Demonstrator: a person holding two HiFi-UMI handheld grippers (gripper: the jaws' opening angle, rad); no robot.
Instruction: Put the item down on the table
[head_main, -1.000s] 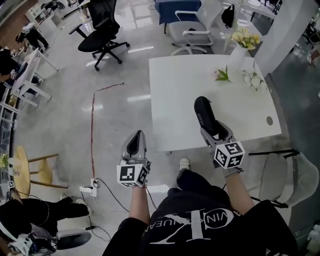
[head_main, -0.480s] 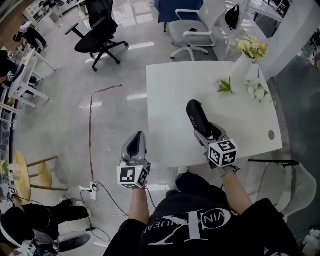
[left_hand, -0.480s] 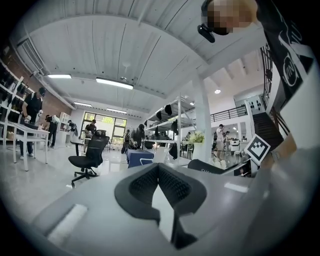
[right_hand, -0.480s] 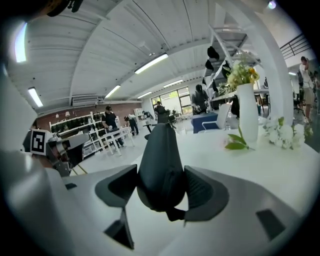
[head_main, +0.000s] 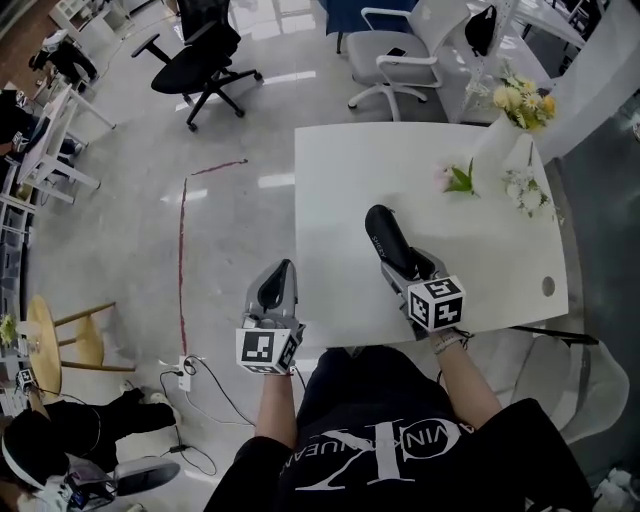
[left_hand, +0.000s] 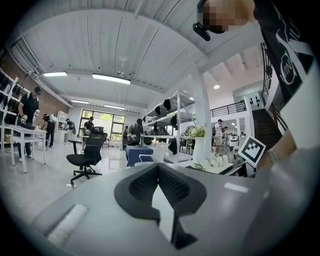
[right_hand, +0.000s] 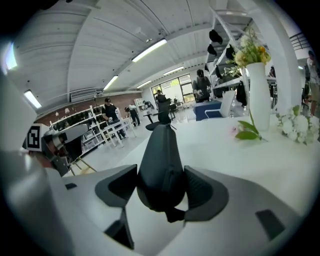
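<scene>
Jaws of the right gripper (right_hand: 161, 189) are clenched on the item (right_hand: 160, 160), a long black thing, perhaps a shoe, which points away over the table (head_main: 350, 170). It hangs by the near edge, toward the near-left corner. Whether its underside touches the top I cannot tell. The left gripper (left_hand: 159, 182) is off the table's left edge, over the floor, with its pads pressed together and nothing between them.

To set it down well, I would lower the right gripper until the item's length lies flat on the top, a little further in from the near edge so it cannot tip off. Only then part the jaws, and draw straight back along its line so the pads do not drag it. The left gripper has no part to play and can stay out.

Counted: one item, one table, two grippers. There is one vase (head_main: 497, 140) of flowers at the far-right corner, with two loose sprigs (head_main: 458, 180) beside it, well apart from the item.
</scene>
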